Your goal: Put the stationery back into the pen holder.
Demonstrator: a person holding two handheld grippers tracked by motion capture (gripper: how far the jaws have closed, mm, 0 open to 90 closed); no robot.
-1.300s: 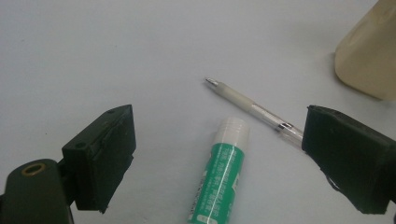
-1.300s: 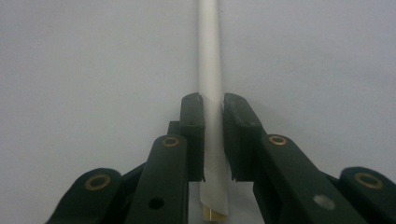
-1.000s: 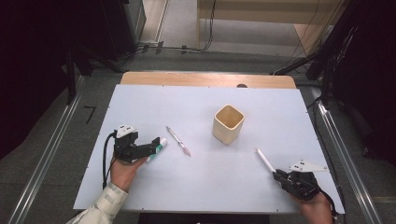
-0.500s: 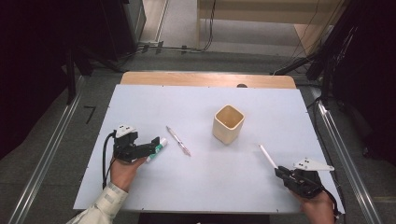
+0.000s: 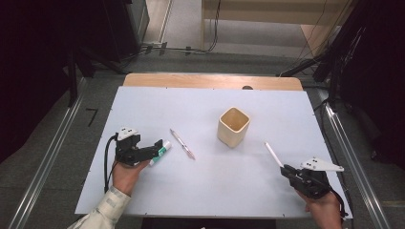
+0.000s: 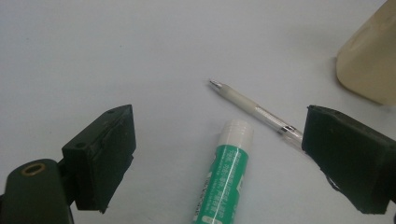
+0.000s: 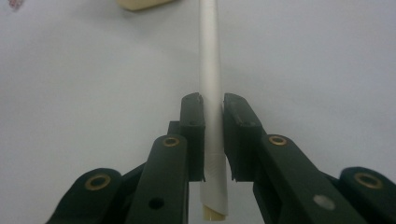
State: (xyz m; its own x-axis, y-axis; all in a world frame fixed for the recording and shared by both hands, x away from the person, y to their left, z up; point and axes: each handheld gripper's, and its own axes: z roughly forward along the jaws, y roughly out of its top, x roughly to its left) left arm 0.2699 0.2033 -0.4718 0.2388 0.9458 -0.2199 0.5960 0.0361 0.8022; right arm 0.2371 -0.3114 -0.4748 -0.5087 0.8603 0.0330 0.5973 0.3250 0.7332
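High view: the left tongs [image 5: 157, 149] lie spread on the white surface [image 5: 143, 105] at the near left around a green glue stick [image 5: 160, 152], with a pen [image 5: 182, 143] just right. The right tongs [image 5: 285, 168] at the near right pinch a white stick [image 5: 273, 154], near the cream cup [image 5: 233, 126].

Left gripper view: the glue stick [image 6: 226, 177] lies between the spread jaws, the pen [image 6: 254, 110] beyond.

Right gripper view: the jaws are pressed on the white stick [image 7: 211, 79].

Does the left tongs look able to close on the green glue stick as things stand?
Probably yes: the left tongs stand open with the glue stick lying between the jaws. The pen lies close beyond its cap, apparently apart.
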